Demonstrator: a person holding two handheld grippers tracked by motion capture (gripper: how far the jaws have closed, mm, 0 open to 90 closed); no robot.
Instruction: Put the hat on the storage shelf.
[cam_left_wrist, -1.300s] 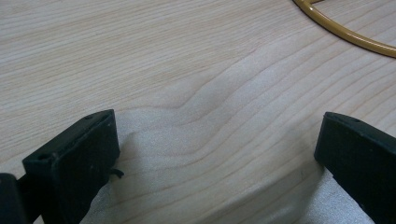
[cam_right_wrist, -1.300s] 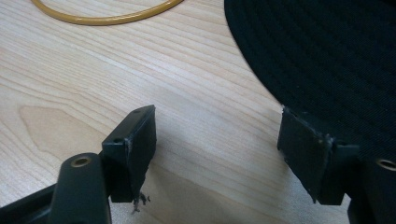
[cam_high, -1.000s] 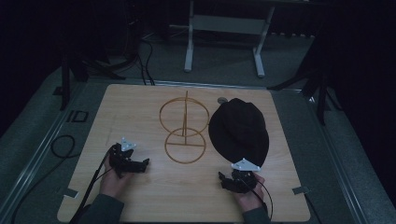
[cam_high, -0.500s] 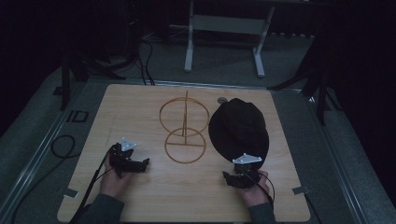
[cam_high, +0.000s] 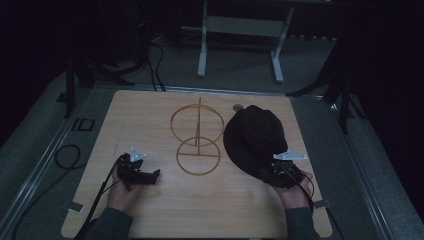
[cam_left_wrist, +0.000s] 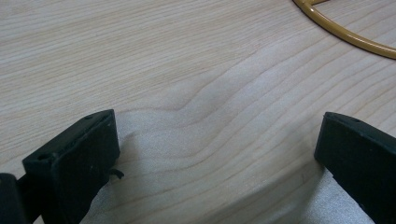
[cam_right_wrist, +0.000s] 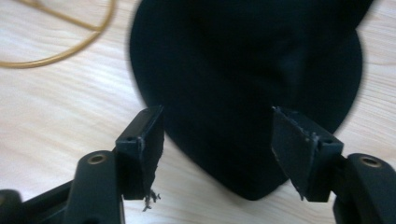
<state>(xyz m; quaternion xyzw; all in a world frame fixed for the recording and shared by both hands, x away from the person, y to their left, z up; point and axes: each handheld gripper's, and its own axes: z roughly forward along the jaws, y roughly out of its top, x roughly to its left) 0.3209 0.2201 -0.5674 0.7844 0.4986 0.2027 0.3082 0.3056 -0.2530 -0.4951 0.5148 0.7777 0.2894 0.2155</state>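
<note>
High view: black hat (cam_high: 255, 141) lying flat on the right half of the bench (cam_high: 150, 107), brim tip pointing at the near edge. Right tongs (cam_high: 280, 172) sitting at that brim tip, near the near-right corner, held from below by a hand. Gold wire stand (cam_high: 198, 142) (two hoops on an upright rod) at mid-bench, just left of the hat. Left tongs (cam_high: 142, 175) resting toward the near-left corner, well apart from hat and stand, aimed roughly at the stand's base hoop.

Left gripper view: jaws wide apart, holding nothing, bare wood between them. Curve of the stand's base hoop (cam_left_wrist: 345, 35) at the top right, some way ahead.

Right gripper view: jaws spread apart on either side of the hat's near brim (cam_right_wrist: 252, 93), not yet closed on it; brim tip poking down between them, fabric reaching past both pads. Part of a gold hoop (cam_right_wrist: 60, 51) at the upper left.

Step in hand, judged from this: taking hold of the brim, likely for setting the hat onto the stand. To do it well: slide forward a touch so the pads cover solid brim rather than the very tip, keep low enough for the lower jaw to slip under the fabric (soft cloth, prone to folding), then close squarely. Worth keeping the left tongs ready to steady the stand.
</note>
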